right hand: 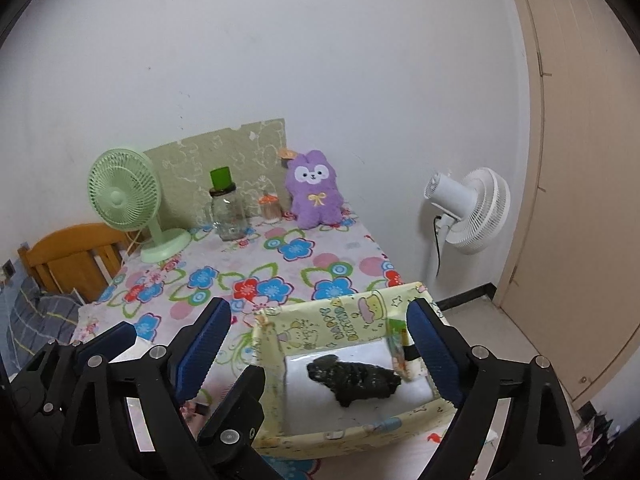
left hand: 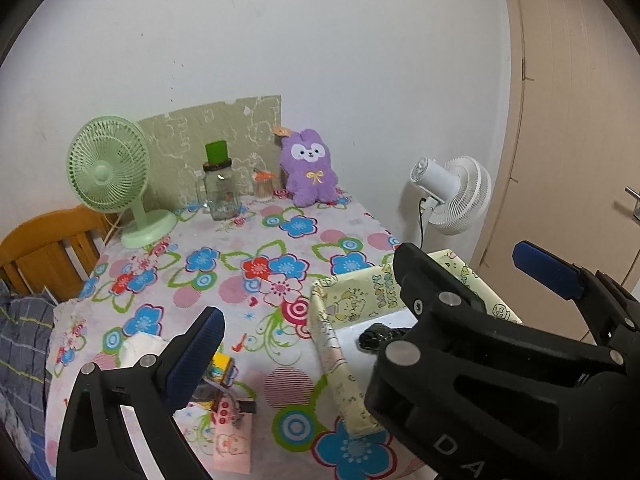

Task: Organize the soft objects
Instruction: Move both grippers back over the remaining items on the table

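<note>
A purple plush bunny (left hand: 309, 173) sits upright at the far edge of the floral table, against the wall; it also shows in the right wrist view (right hand: 316, 190). A yellow cartoon-print box (right hand: 344, 316) stands at the table's near right, with a black soft object (right hand: 353, 376) lying on its white bottom; the box rim (left hand: 332, 344) and the black soft object (left hand: 376, 336) show in the left wrist view. My right gripper (right hand: 320, 344) is open and empty, its fingers straddling the box. My left gripper (left hand: 372, 304) is open and empty, left of the box.
A green desk fan (left hand: 110, 176), a glass jar with a green lid (left hand: 219, 188) and a small jar (left hand: 264, 186) stand along the far edge. A white fan (left hand: 452, 194) stands right of the table. Small packets and cards (left hand: 226, 396) lie near front left. A wooden chair (left hand: 48, 252) stands at the left.
</note>
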A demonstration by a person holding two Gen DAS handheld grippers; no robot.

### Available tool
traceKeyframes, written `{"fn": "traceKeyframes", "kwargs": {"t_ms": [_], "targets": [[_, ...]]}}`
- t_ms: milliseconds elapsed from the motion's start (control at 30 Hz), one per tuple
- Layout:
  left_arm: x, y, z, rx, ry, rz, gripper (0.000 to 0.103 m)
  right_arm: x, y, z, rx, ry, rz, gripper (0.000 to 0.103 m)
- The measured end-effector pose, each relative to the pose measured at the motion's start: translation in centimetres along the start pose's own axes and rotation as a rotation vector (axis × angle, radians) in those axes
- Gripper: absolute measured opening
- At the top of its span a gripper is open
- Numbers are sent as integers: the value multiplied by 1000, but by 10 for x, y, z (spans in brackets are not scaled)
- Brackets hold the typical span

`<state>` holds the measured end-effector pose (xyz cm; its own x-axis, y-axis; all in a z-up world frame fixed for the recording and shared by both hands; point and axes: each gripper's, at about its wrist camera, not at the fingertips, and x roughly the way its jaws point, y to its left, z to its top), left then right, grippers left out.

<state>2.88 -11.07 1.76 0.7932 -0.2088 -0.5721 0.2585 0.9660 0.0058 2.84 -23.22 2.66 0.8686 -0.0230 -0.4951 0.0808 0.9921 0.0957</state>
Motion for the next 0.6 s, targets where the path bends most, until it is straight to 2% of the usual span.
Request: {"fn": "traceKeyframes", "kwargs": {"t_ms": [67, 600], "targets": [[-4, 3, 0, 4, -7, 7, 101, -3, 5, 0, 4, -4, -2, 97], [-20, 44, -14, 6, -40, 61, 101, -8, 51, -11, -39, -3, 40, 98]]}}
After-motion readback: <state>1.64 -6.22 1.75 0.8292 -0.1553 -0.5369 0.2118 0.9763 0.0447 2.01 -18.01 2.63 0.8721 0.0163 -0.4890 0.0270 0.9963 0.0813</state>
